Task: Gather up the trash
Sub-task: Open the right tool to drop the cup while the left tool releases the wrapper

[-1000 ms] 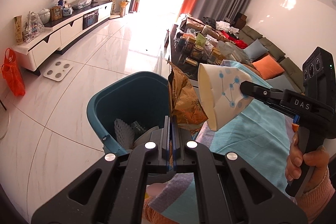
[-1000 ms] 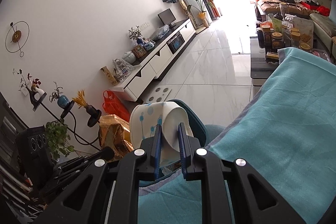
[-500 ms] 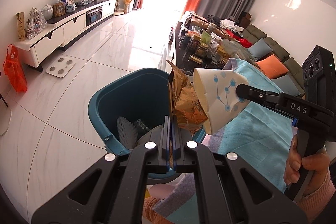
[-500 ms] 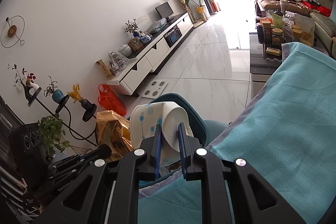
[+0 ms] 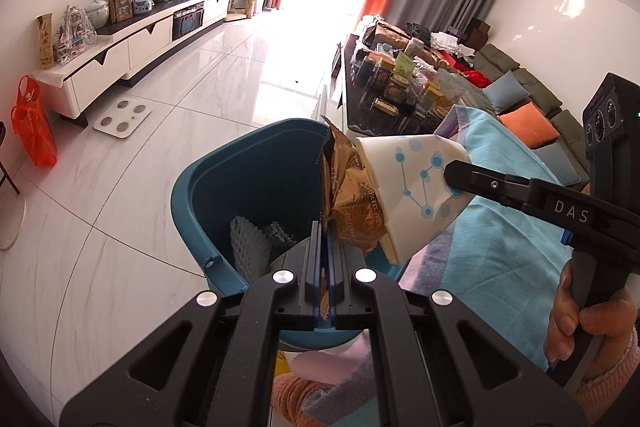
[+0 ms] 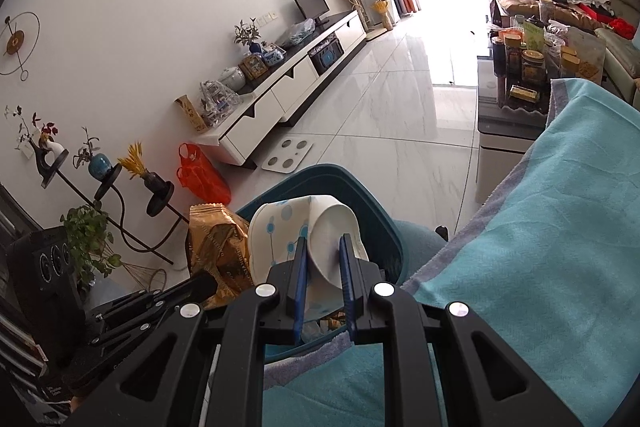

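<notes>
a crumpled gold foil wrapper is clamped in the left tool and a squashed white blue-dotted paper cup in the right tool, both held over the teal plastic bin, not yet dropped.

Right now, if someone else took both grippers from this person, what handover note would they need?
Left gripper: shut on the gold snack wrapper, held over the teal bin.
Right gripper: shut on the squashed paper cup, also above the bin's mouth.
Done: both pieces picked up and brought to the bin, which already holds other trash.
Left: open both grippers to drop them in, then look for more trash.
</notes>
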`<action>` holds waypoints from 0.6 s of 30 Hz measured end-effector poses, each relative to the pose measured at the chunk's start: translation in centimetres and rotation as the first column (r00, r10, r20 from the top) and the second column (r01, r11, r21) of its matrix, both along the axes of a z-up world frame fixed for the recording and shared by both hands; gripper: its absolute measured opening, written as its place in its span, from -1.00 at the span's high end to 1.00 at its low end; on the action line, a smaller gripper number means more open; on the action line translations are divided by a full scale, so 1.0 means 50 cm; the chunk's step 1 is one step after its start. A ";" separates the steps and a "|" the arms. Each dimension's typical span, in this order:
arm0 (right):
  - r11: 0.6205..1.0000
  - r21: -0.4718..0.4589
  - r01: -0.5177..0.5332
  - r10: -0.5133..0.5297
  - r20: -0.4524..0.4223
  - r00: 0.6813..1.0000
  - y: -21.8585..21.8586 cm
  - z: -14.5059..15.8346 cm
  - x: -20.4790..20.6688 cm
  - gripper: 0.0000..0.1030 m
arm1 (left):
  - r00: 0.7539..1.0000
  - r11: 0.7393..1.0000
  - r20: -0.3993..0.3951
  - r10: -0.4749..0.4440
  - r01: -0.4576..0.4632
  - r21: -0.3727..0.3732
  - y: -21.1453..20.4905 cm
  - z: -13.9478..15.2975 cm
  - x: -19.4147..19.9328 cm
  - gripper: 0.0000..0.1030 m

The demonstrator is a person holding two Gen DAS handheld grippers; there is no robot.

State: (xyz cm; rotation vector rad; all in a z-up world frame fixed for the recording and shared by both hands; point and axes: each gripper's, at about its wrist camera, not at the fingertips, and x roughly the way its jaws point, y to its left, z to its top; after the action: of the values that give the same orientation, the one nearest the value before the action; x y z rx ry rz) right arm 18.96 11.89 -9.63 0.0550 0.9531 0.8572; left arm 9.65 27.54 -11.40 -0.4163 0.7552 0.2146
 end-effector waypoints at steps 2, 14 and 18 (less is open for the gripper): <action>1.000 -0.011 -0.005 0.005 -0.006 1.000 0.010 -0.004 0.001 0.72 | 1.000 1.000 -0.007 0.002 -0.002 0.000 0.003 -0.006 0.009 0.94; 0.998 -0.054 -0.039 0.037 -0.042 0.998 0.032 -0.028 0.004 0.56 | 0.999 0.996 -0.038 0.033 -0.036 -0.082 0.027 -0.063 0.037 0.41; 0.999 -0.039 -0.026 0.024 -0.035 0.999 0.010 -0.019 -0.002 0.56 | 0.999 0.997 -0.014 0.037 -0.038 -0.070 0.024 -0.059 0.024 0.32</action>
State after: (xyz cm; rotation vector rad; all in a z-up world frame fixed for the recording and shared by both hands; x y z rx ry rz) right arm 18.88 12.41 -10.56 0.0238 1.0046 0.8625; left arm 10.84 28.76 -14.36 -0.4964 0.7698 0.2261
